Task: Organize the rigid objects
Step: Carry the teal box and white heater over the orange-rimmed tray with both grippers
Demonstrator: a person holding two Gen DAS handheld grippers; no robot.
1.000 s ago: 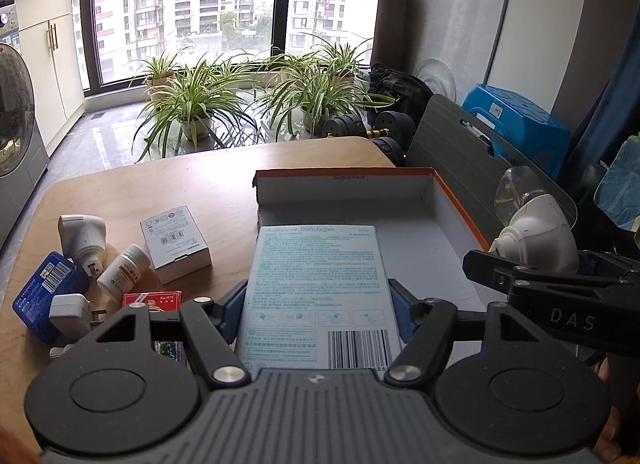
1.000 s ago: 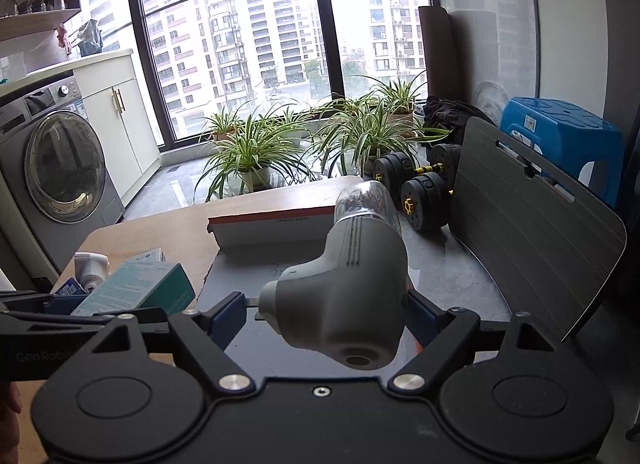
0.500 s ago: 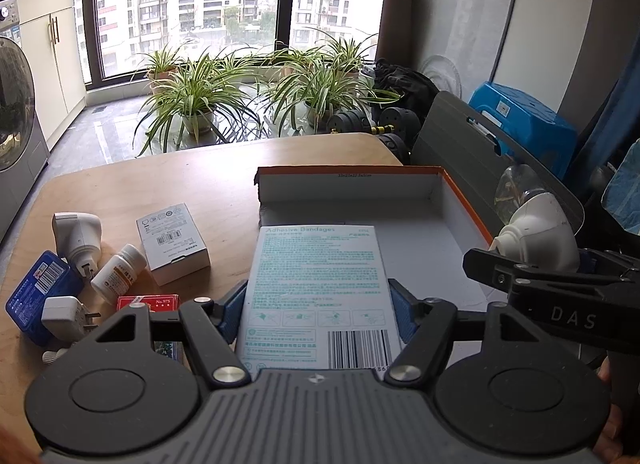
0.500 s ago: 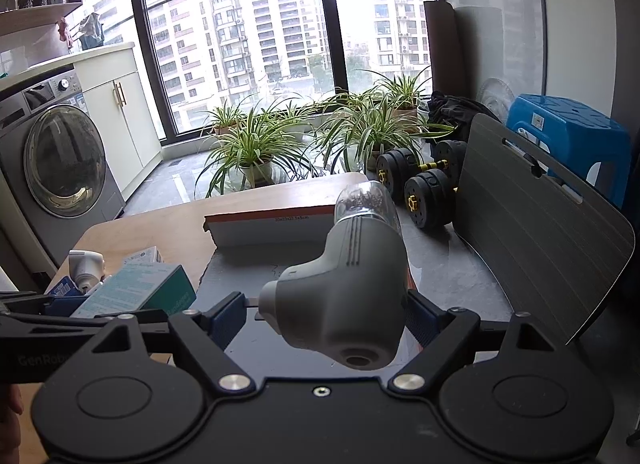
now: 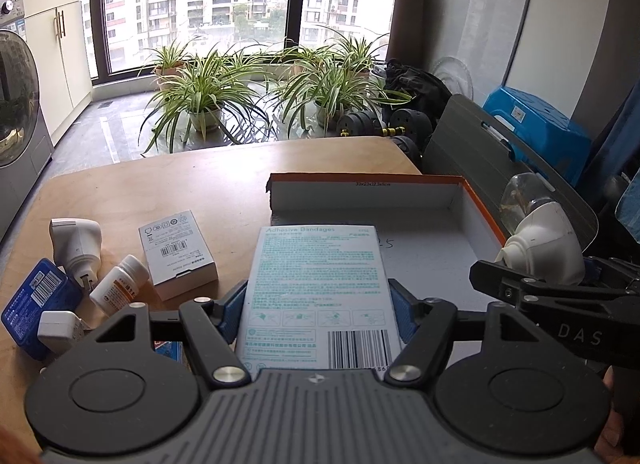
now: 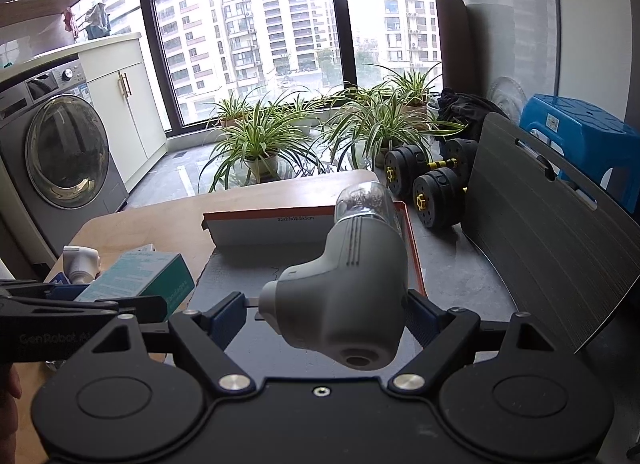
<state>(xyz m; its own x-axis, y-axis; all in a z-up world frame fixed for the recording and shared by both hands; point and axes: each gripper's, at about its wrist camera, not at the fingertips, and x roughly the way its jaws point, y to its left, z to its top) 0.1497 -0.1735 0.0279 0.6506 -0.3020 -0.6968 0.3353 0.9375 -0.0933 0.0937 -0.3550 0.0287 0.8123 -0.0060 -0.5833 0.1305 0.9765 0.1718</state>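
From the left wrist camera, the left gripper (image 5: 318,314) tilts downward over the near edge of a wooden table (image 5: 192,180), its two blue pads clamped on the long sides of one Adhesive Bandages box (image 5: 320,288), which juts forward past the fingertips over the open tray-like cardboard box (image 5: 476,224) with an orange rim. Left of the fingers on the table lie six loose items: one white carton (image 5: 176,254), one small white pill bottle (image 5: 119,278), two white plug adapters (image 5: 76,242), one flat blue pack (image 5: 34,304), and a red-and-blue pack (image 5: 168,348) mostly hidden beneath the left finger. To the right of the fingers the right gripper (image 5: 552,304) reaches in from the side, carrying one grey handheld device (image 5: 548,248) with a clear dome. From the right wrist camera, the right gripper (image 6: 326,316) also angles down, pads pressed on either side of that grey handheld device (image 6: 348,288), whose clear dome points ahead over the cardboard box (image 6: 272,226). Left of these fingers the left gripper (image 6: 80,304) holds the Adhesive Bandages box (image 6: 140,278), seen teal from the side, with one plug adapter (image 6: 80,262) just beyond it. Past the table stand several potted spider plants (image 6: 260,144), two black dumbbells (image 6: 432,184), one washing machine (image 6: 56,152) and one blue stool (image 6: 580,136).
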